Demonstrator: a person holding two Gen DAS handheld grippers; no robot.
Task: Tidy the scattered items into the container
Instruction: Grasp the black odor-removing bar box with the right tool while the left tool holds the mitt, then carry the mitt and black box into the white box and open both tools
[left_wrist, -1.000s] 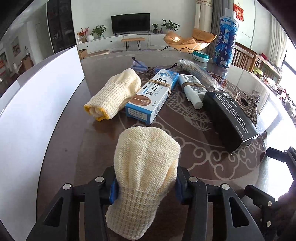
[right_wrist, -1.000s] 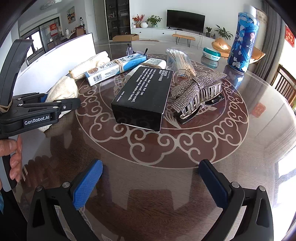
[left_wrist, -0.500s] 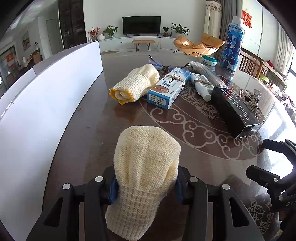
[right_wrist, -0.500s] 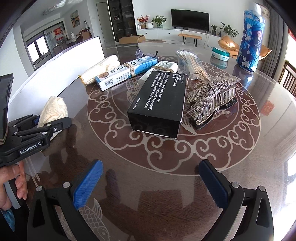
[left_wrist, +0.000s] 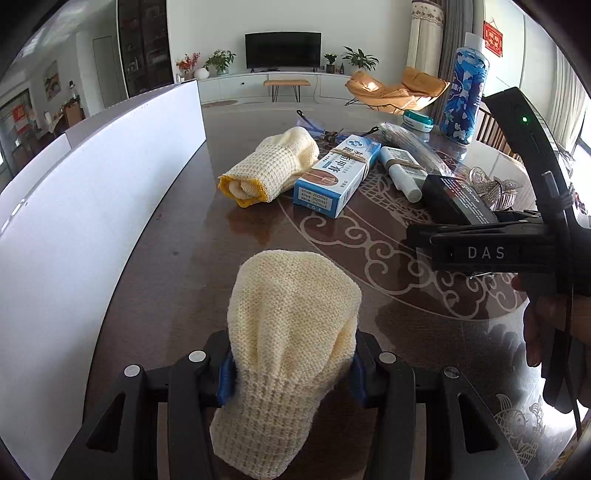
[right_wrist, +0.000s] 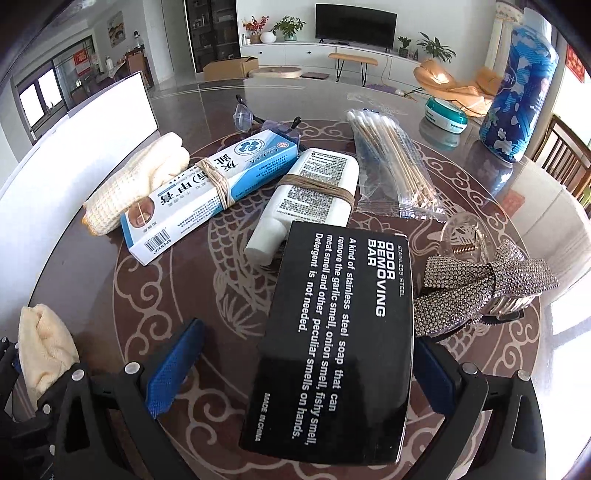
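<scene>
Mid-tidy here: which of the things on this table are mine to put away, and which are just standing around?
To tidy:
- cream knitted mitt, in left tool
- rolled yellow-edged knitted cloth
- blue-white ointment carton
- white squeeze tube
- bagged cotton swabs
- black odour-bar box, between right tool's open pads
- rhinestone bow hair claw

Likely bystanders:
- blue patterned bottle
- teal-white tin
</scene>
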